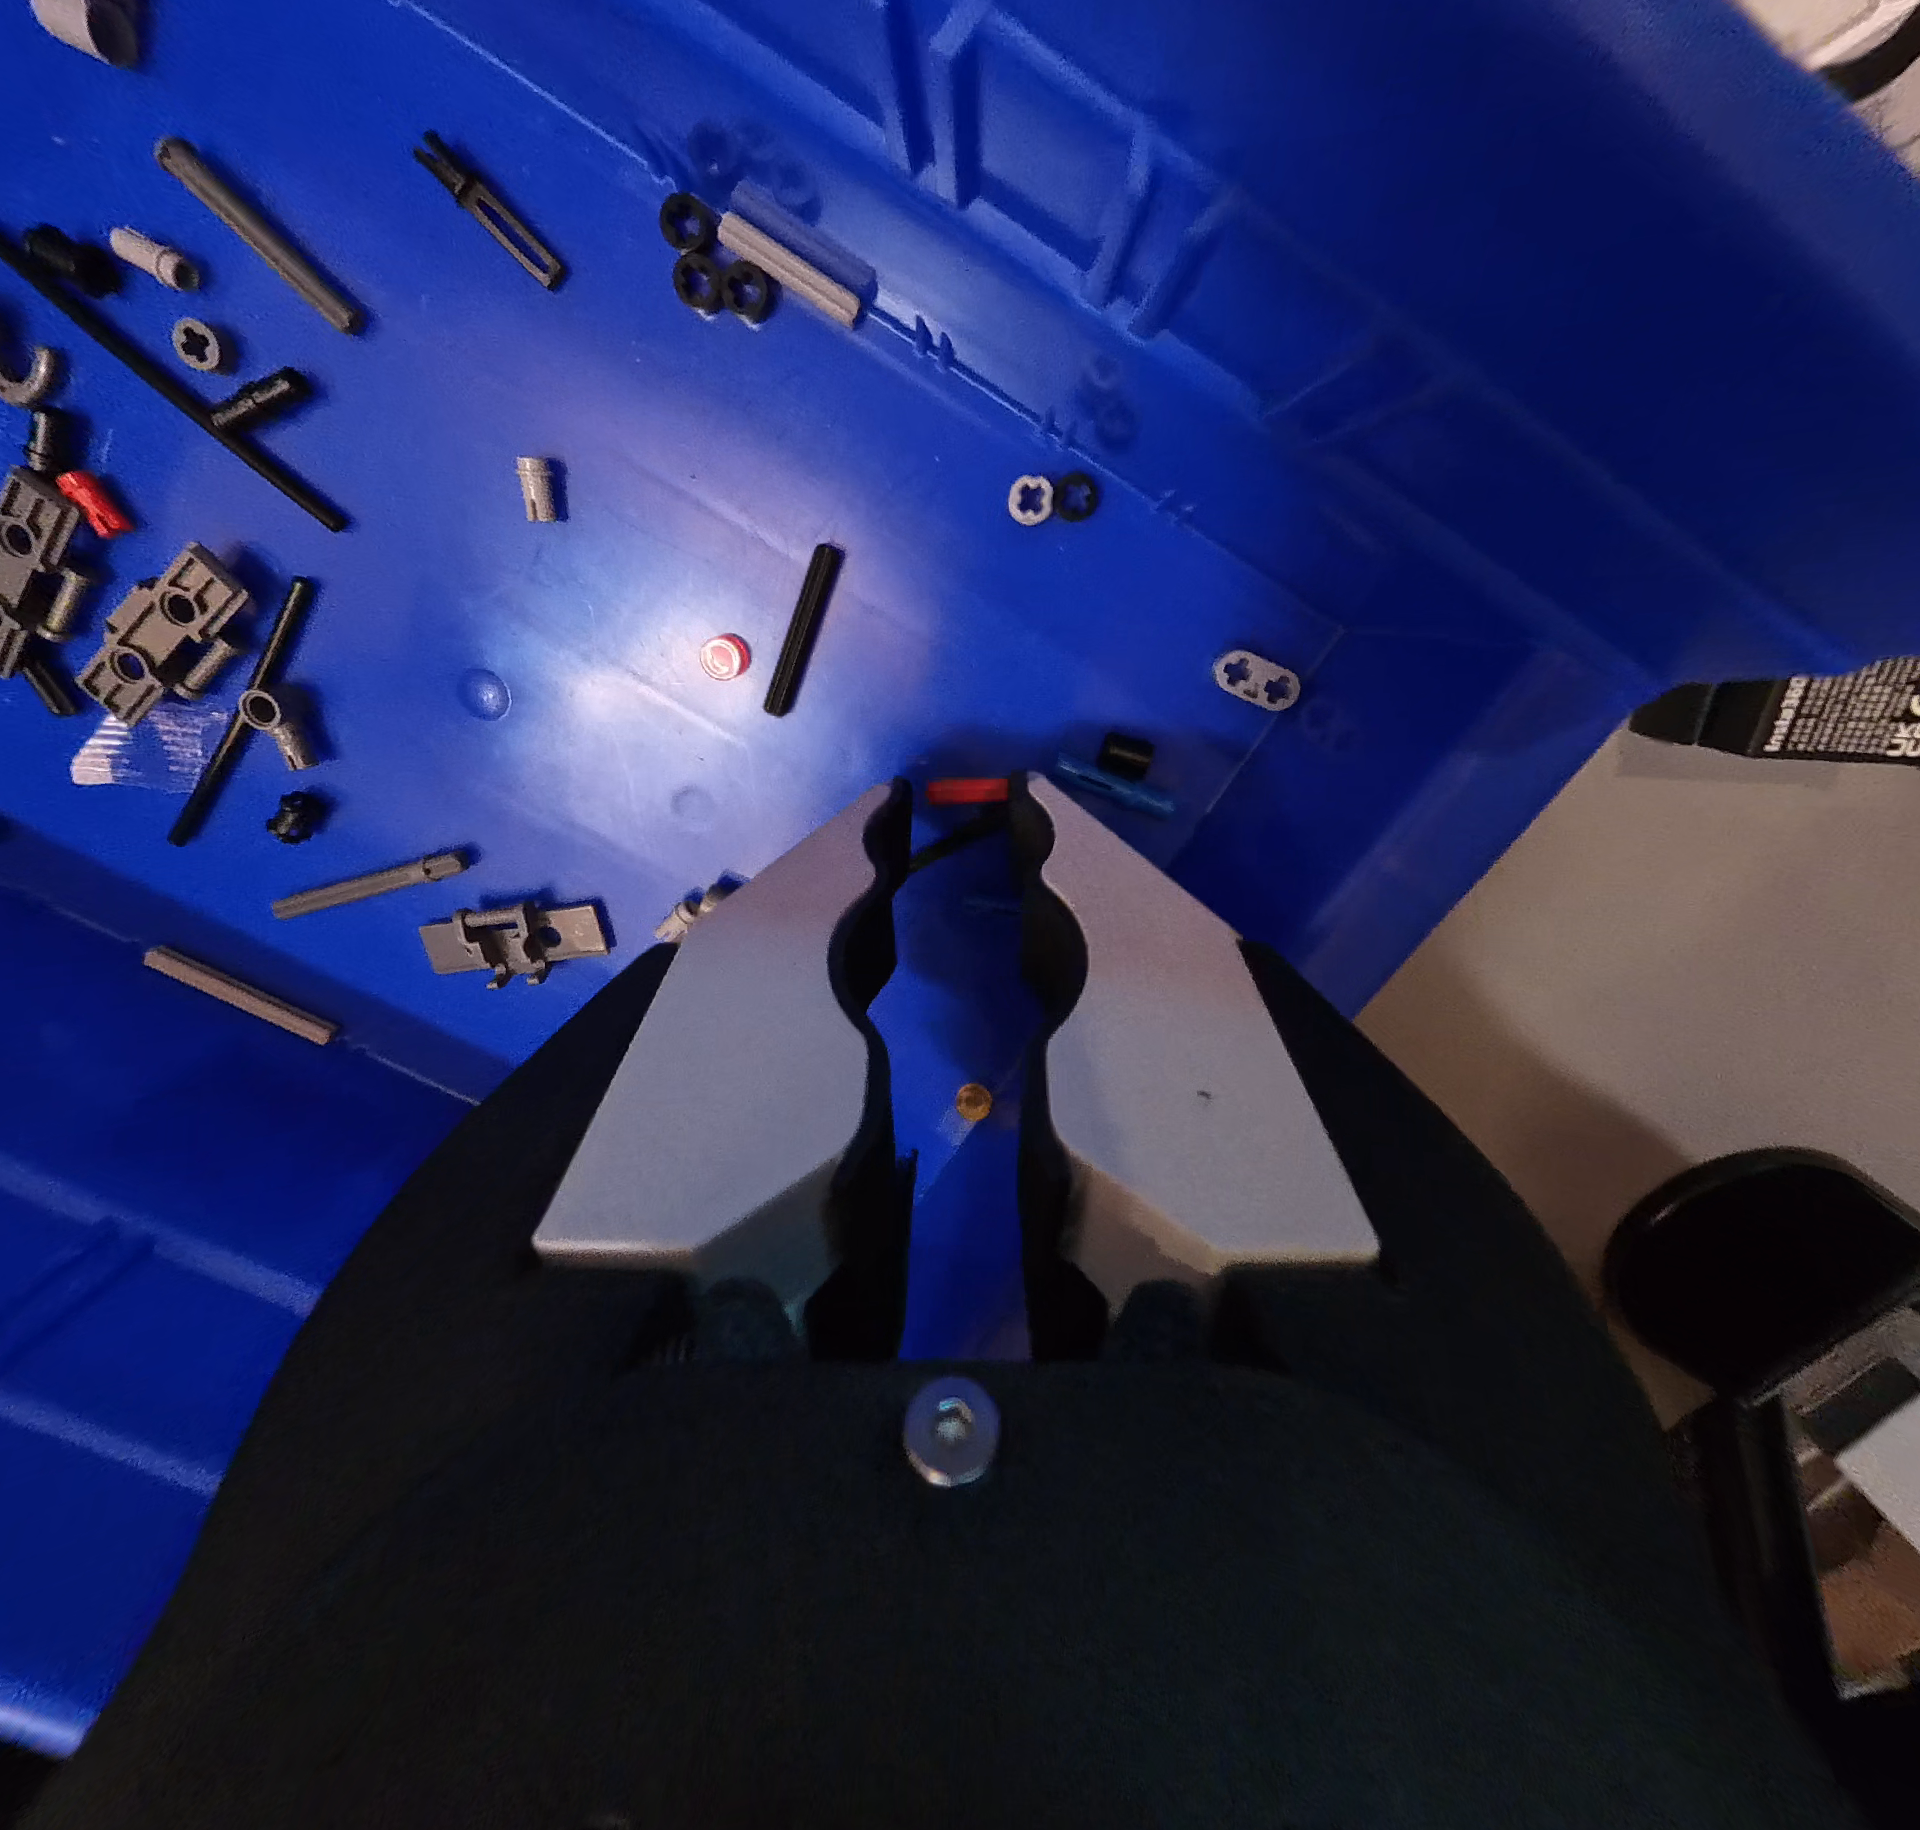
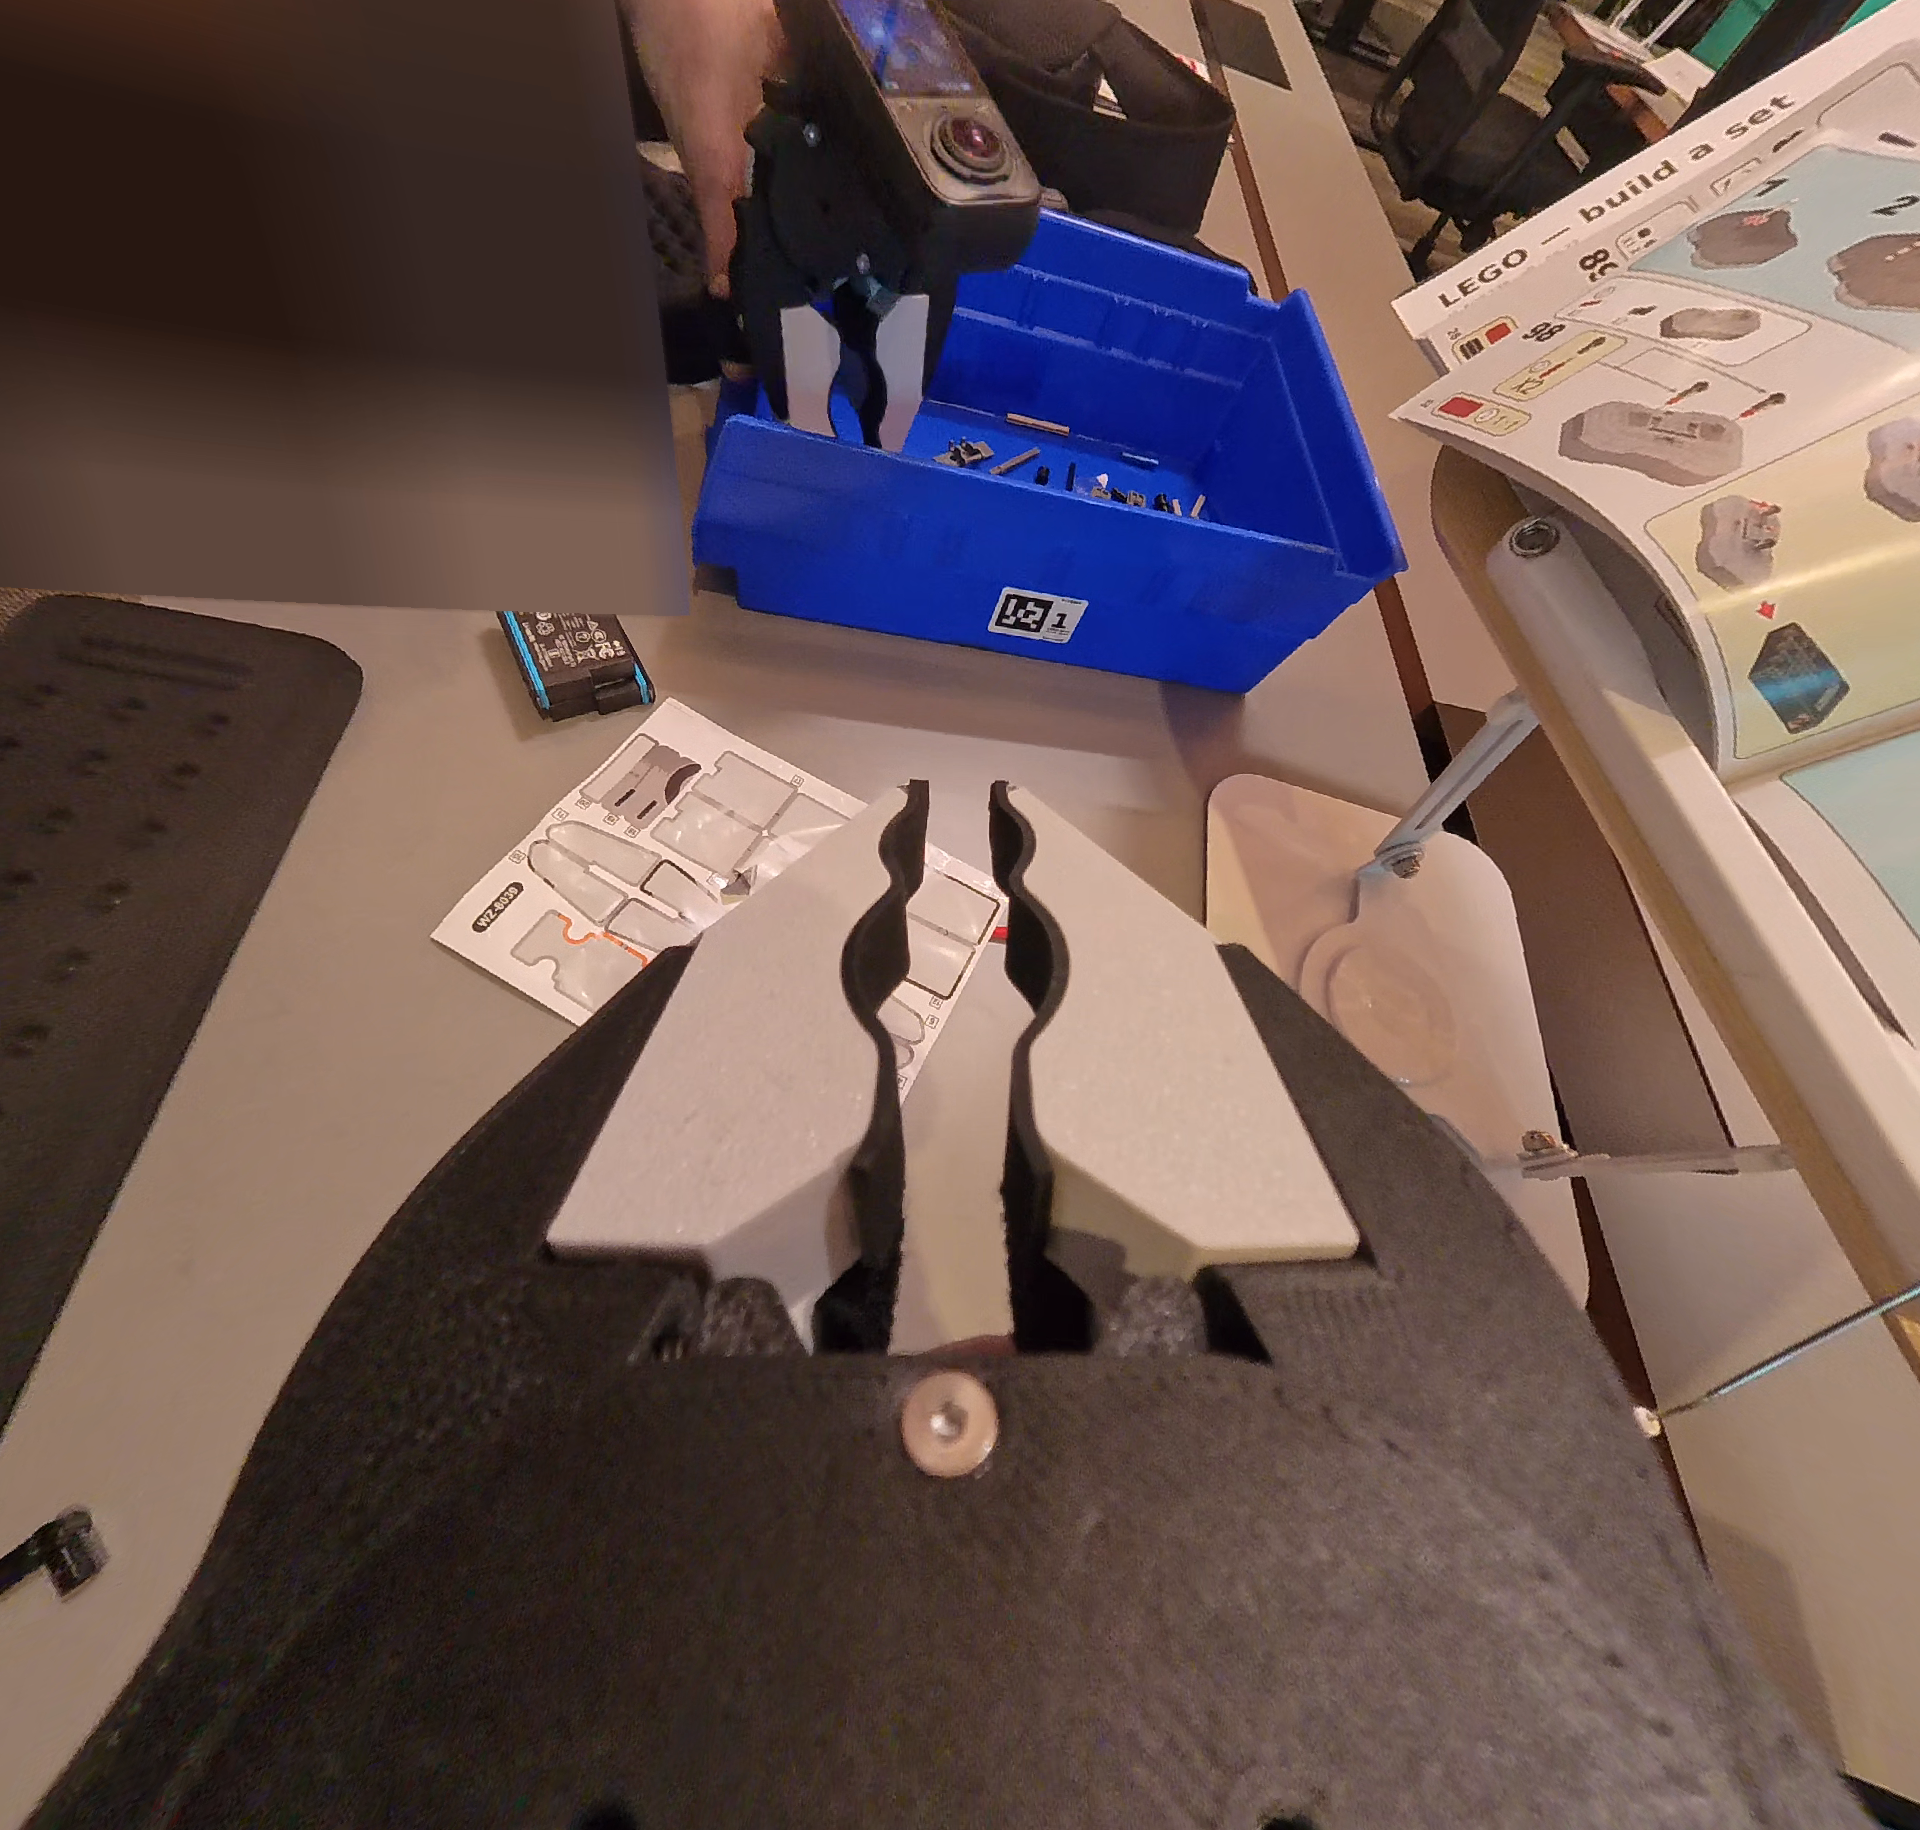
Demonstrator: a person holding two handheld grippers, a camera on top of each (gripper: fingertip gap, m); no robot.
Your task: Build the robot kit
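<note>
Inside the blue bin (image 2: 1039, 575), at its left end, the left tool (image 1: 964, 793) points steeply down at the floor, its jaws parted around a small red piece (image 1: 966, 791) at the tips; whether they press it cannot be told. Grey and black building pieces lie scattered across the bin floor left of it, a red stud (image 1: 724, 656) among them. In front of the bin, the right tool (image 2: 956, 793) hovers open and empty over the grey surface (image 2: 312, 1209), above a sticker sheet (image 2: 623, 866). Right of the bin, an instruction booklet (image 2: 1714, 378) leans on a stand; office chairs stand behind.
</note>
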